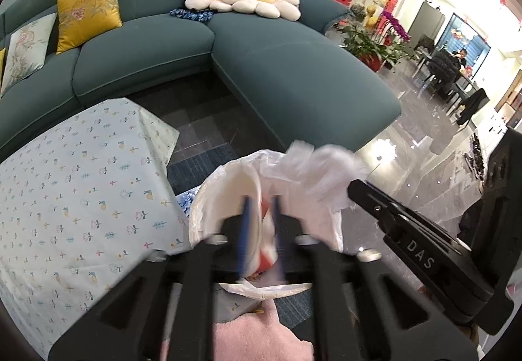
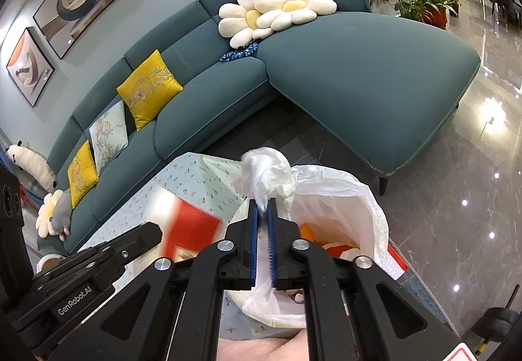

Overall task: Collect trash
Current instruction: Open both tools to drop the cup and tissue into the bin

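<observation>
A white bin [image 1: 202, 197] lined with a white plastic bag [image 2: 355, 194] stands on the floor beside the table. My left gripper [image 1: 261, 201] is shut on a red and white wrapper [image 1: 266, 250] and holds it over the bin's mouth; the wrapper also shows blurred in the right wrist view [image 2: 192, 227]. My right gripper [image 2: 262, 207] is shut on a crumpled white tissue [image 2: 267, 171] at the bag's rim; the tissue also shows in the left wrist view [image 1: 319, 165]. Orange trash [image 2: 329, 243] lies inside the bag.
A table with a flower-print cloth [image 1: 65, 197] stands left of the bin. A teal corner sofa [image 1: 261, 67] with cushions lies beyond. Glossy grey floor [image 2: 456, 197] is to the right. Pink fabric [image 1: 254, 335] shows at the bottom.
</observation>
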`<act>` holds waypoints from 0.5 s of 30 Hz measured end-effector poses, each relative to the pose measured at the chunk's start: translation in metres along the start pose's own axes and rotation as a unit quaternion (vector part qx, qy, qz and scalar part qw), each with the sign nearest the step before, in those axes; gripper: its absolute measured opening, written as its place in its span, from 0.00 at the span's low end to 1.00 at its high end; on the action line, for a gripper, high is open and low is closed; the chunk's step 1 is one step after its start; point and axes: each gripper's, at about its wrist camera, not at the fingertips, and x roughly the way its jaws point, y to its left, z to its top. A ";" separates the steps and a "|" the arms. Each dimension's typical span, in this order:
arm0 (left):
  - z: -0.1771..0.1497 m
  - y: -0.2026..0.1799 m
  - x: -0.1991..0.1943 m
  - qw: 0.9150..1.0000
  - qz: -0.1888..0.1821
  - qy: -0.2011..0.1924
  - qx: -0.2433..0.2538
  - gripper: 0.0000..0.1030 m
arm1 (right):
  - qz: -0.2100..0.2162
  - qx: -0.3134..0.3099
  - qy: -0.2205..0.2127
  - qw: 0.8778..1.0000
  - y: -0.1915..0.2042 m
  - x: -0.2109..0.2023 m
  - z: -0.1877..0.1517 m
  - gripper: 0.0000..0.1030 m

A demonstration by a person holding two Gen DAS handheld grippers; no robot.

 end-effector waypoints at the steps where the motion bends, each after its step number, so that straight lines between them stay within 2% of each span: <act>1: 0.000 0.001 0.000 1.000 0.005 -0.001 -0.003 0.36 | -0.008 -0.004 -0.001 1.000 0.001 0.001 0.000 0.16; 3: -0.001 0.004 0.001 1.000 0.007 -0.002 -0.006 0.37 | -0.018 -0.010 0.001 1.000 0.003 0.002 -0.001 0.27; 4: -0.002 0.006 0.001 1.000 0.008 0.001 -0.009 0.37 | -0.021 -0.010 0.001 1.000 0.002 0.002 -0.002 0.29; 7: -0.005 0.011 0.001 1.000 0.010 0.004 -0.013 0.37 | -0.022 -0.009 0.007 1.000 0.001 0.002 -0.003 0.30; 11: -0.008 0.015 -0.003 1.000 0.014 0.002 -0.015 0.40 | -0.029 -0.020 0.012 0.999 0.005 0.000 -0.005 0.37; 15: -0.011 0.019 -0.010 1.000 0.019 -0.002 -0.019 0.41 | -0.040 -0.040 0.020 0.998 0.011 -0.003 -0.008 0.38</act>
